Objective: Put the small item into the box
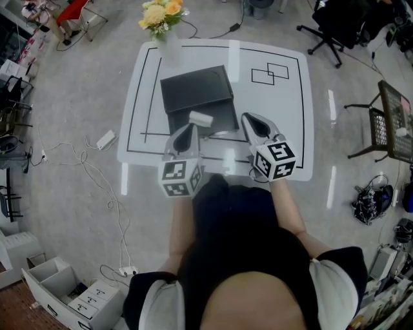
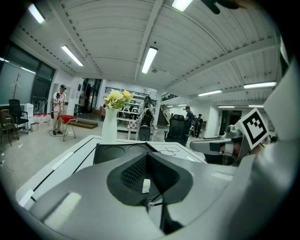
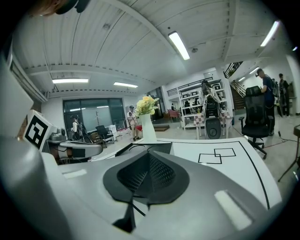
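The left gripper [image 1: 191,126] was closed on the small white block-shaped item [image 1: 201,118]. In the left gripper view the item showed as a pale sliver pinched between the dark ribbed pads [image 2: 133,172]. In the head view the item sat at the gripper's tip, in the middle of the frame, over the near part of the open dark grey rectangular box [image 1: 193,90].

The box lay on the white worktop with black outline markings [image 1: 290,116], towards its left half. A white vase of yellow flowers [image 1: 161,19] stood just past the box's far edge, at the top of the frame.

The right gripper [image 1: 250,121] was fully closed with nothing between its jaws. It was held just right of the box's near corner, level with the left gripper and a little apart from it. A pair of overlapping black rectangles [image 1: 270,73] was drawn on the worktop to the upper right of the box.
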Tool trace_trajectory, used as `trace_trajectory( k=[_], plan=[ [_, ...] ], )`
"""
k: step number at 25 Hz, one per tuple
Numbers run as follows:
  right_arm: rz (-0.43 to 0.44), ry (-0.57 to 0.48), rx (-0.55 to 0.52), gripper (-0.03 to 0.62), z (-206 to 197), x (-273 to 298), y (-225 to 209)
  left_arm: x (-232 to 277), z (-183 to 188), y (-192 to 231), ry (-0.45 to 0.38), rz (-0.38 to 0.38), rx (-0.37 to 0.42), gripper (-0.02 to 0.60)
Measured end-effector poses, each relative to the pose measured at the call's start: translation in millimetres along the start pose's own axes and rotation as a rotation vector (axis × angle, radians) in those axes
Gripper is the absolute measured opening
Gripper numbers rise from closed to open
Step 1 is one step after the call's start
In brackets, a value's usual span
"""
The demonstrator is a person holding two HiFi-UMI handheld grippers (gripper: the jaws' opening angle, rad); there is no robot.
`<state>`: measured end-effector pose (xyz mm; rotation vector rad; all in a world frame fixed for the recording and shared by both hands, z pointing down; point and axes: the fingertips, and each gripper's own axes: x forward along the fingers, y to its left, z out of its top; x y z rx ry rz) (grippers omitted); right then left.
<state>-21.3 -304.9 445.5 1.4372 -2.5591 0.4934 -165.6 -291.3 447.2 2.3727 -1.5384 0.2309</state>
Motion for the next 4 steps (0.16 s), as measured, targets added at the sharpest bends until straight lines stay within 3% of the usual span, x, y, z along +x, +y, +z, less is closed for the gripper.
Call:
trace_trajectory(
  k=[4],
  plan=[
    [0.001, 0.002, -0.002, 0.0, 0.9, 0.4, 1.4, -0.4, 0.5, 1.0, -0.001, 0.001, -0.002, 0.009]
  ],
)
